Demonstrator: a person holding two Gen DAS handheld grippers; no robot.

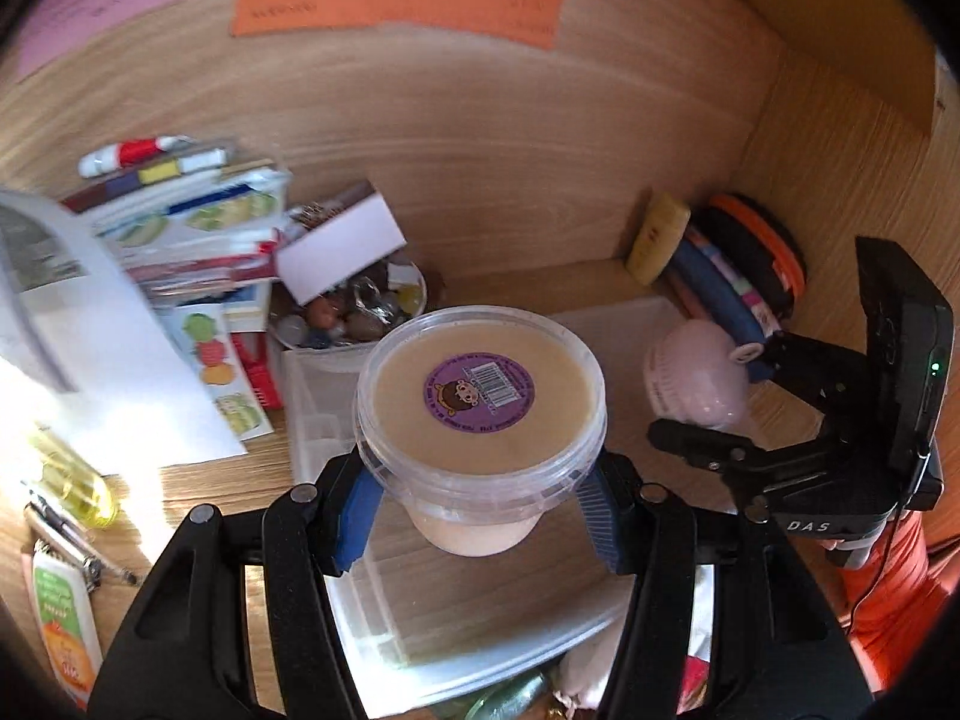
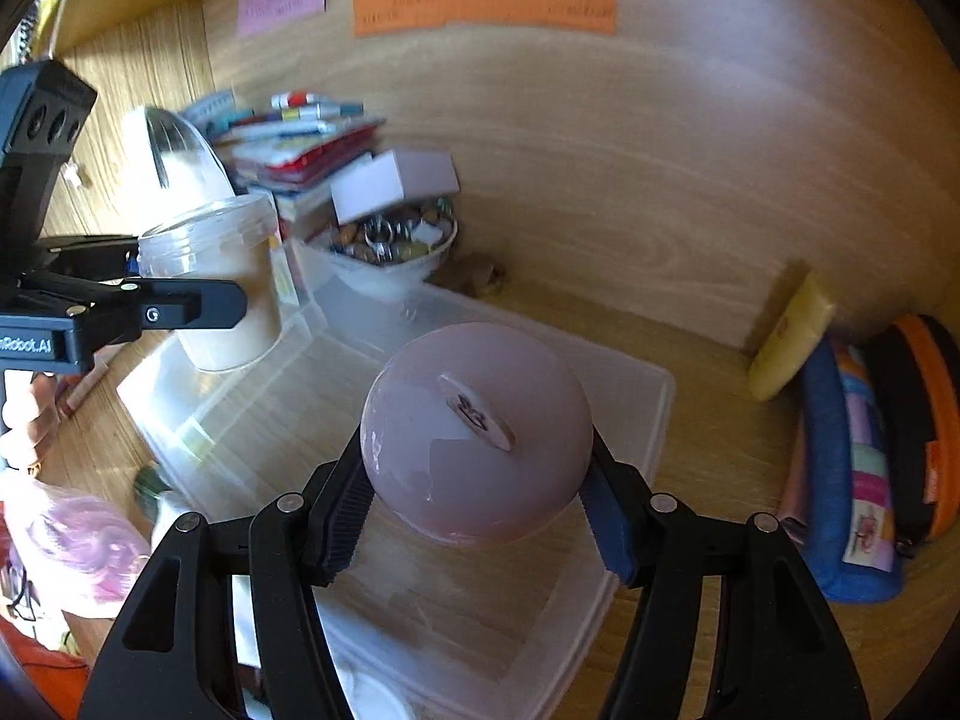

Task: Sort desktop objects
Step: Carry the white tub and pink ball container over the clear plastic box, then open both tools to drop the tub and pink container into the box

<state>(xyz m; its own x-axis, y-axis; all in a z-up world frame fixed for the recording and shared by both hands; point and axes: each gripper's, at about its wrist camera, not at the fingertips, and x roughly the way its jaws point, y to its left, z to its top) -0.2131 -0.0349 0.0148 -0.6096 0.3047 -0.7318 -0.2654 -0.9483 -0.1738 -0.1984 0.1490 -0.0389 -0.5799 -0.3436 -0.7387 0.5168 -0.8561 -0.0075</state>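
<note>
The right gripper [image 2: 477, 516] clamps a round, dusty-pink dome-shaped object [image 2: 477, 432] between its 2 blue-padded fingers [image 2: 342, 516], each pad pressed against a side of it. Directly beneath the jaws lies a clear, shallow rectangular plastic tray [image 2: 636, 396] on the wooden desk [image 2: 690, 330]. Left of the jaws, the left gripper [image 2: 180, 306] grips a clear plastic tub of beige paste [image 2: 222, 282]. Ahead and left of the jaws, a white bowl of small mixed trinkets [image 2: 396, 252] sits beside a stack of books [image 2: 300, 150]. To the right of the jaws lean a yellow oval bar [image 2: 792, 336], a blue fabric pencil case [image 2: 840, 480] and a black-and-orange round case [image 2: 924, 420].
</note>
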